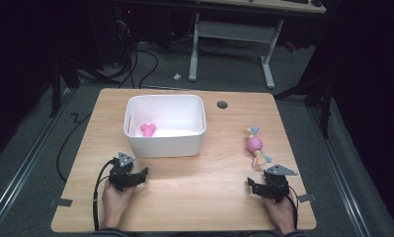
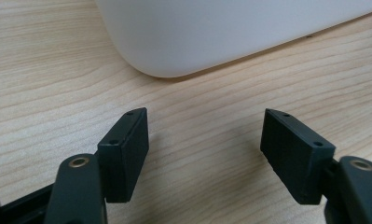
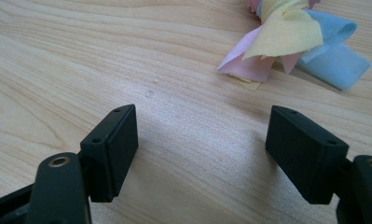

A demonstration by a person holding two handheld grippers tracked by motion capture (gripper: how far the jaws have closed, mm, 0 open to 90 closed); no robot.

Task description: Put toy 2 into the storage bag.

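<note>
On the wooden table (image 1: 184, 197), above grey carpet, a white bin (image 1: 165, 126) holds a pink toy (image 1: 148, 129). Right of it lies a pink ball toy (image 1: 255, 144) with pastel cloth tails. Left gripper (image 1: 134, 174) and right gripper (image 1: 258, 185) rest nearby, jaws wide apart, empty.

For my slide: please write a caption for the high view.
Two open hand-held tools rest near a white bin and a candy-shaped toy.
</note>
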